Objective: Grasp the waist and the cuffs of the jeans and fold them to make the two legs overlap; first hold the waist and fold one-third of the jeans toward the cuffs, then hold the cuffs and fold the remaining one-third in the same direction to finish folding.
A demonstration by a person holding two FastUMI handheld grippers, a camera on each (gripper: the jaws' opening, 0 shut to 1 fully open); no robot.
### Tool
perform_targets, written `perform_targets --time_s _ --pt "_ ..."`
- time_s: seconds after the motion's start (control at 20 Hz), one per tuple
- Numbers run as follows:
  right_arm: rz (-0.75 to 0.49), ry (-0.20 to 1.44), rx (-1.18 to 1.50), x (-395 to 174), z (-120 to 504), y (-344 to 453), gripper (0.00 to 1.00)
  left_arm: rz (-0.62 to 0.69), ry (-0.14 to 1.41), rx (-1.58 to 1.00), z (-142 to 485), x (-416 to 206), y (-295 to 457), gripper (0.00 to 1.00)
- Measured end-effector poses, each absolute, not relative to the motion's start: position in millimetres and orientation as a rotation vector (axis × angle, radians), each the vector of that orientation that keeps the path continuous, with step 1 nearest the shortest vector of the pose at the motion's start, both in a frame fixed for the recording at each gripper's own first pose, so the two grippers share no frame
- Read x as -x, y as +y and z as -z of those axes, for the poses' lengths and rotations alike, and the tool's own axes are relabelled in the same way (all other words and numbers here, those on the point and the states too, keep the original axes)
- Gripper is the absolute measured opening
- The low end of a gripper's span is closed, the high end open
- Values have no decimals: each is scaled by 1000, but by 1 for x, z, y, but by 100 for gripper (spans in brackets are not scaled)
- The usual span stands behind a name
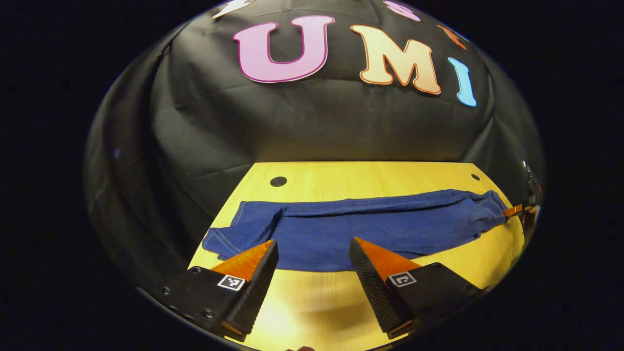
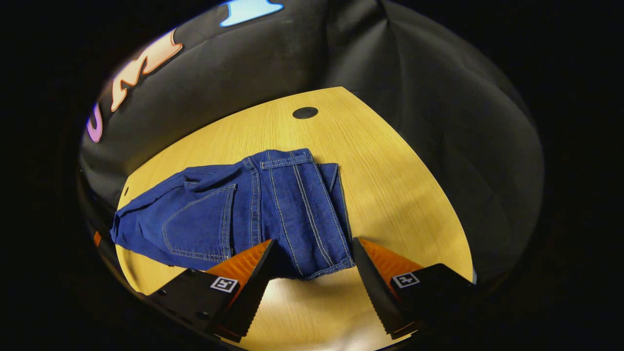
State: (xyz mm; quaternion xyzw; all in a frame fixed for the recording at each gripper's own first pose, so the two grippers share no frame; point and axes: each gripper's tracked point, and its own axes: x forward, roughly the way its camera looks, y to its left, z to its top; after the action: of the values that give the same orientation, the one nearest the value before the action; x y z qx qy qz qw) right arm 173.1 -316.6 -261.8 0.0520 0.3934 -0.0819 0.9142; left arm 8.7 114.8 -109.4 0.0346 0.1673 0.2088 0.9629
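Observation:
Blue jeans lie lengthwise across the yellow table, the legs lying together, cuffs at the left and the waist at the right. My left gripper hovers open over the near edge of the legs, nothing between its fingers. In the right gripper view the waist end of the jeans with a back pocket lies just ahead. My right gripper stands open, its fingers straddling the waist's near edge without pressing on it. The right gripper also shows at the waist in the left gripper view.
Round black grommets sit near the table's far corners, one also in the right gripper view. Black cloth walls close off the back and sides. Bare tabletop lies beside and in front of the jeans.

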Motion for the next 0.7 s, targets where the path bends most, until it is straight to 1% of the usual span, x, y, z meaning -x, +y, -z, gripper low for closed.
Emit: perform_targets --time_s 0.05,0.1,0.15,0.25,0.3,0.4,0.55,0.6,0.65,0.7 --pt "164 812 -103 -172 264 -317 99 -426 333 -67 108 -7 112 90" --pt "163 802 -102 -173 264 -317 98 -427 330 -61 108 -8 108 90" --pt "167 800 -102 -172 265 -317 94 -424 327 -55 109 -9 105 90" --pt "168 788 -118 -171 266 -311 92 -419 326 -45 111 -10 97 90" --pt "172 772 -130 -171 265 -307 85 -415 325 -44 112 -11 94 91" --pt "176 773 -123 -174 270 -304 60 -405 327 -42 114 -12 88 91" --pt "175 755 -100 -175 268 -299 29 -384 331 -26 117 -12 81 90" --pt "174 734 -91 -177 268 -301 29 -379 332 -20 118 -11 81 90" --pt "175 734 -97 -175 269 -300 22 -379 333 -15 118 -10 81 90" --pt "186 751 -126 -174 269 -299 19 -378 336 -12 120 -8 81 91"
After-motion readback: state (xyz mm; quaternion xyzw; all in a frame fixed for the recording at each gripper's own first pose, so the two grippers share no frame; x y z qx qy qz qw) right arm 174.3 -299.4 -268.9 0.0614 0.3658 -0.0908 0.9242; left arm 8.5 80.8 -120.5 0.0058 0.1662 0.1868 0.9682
